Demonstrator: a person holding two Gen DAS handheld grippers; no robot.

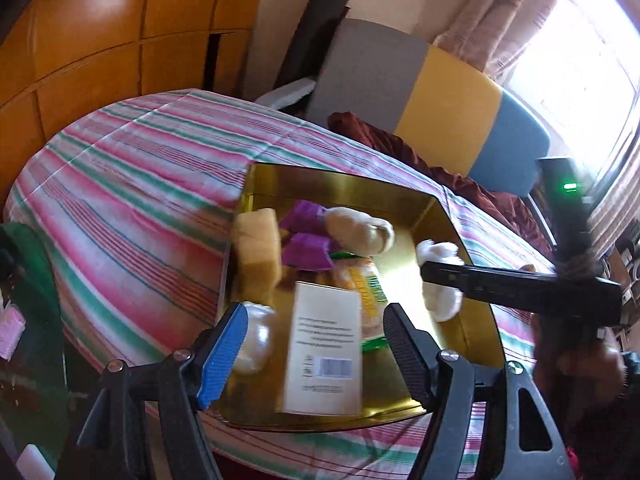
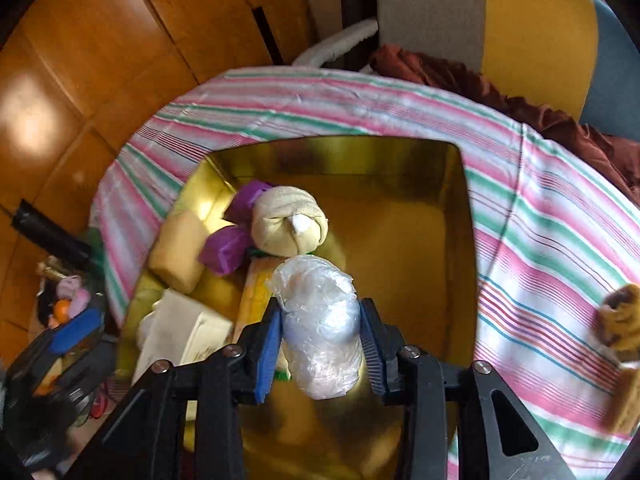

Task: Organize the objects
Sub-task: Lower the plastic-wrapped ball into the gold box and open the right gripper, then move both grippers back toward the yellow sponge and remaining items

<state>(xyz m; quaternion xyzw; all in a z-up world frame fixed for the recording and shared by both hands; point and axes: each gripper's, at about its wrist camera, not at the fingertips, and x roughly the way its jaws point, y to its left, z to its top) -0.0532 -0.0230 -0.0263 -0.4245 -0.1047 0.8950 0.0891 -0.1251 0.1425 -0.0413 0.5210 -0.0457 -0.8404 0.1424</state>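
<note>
A golden tray [image 1: 452,216] [image 2: 340,156] rests on a striped tablecloth [image 1: 132,184]. In its left half lie a yellow sponge [image 1: 258,252], purple wrappers [image 1: 306,240], a cream rolled sock [image 2: 288,220], a green-and-yellow packet [image 1: 368,300] and a cream box [image 1: 324,344]. My left gripper [image 1: 316,316] hovers open over the tray's near edge, the box below its jaws and a clear rounded thing [image 1: 256,332] by its blue pad. My right gripper [image 2: 320,308] is shut on a plastic-wrapped white bundle [image 2: 320,332], held above the tray's bare right half; the left wrist view shows it entering from the right.
A brown plush thing [image 2: 620,320] lies on the cloth right of the tray. A maroon cloth [image 1: 400,148] and a grey, yellow and blue chair [image 1: 452,104] stand behind the table. Wooden cabinet doors [image 1: 100,40] fill the left; small clutter [image 2: 68,300] sits low on that side.
</note>
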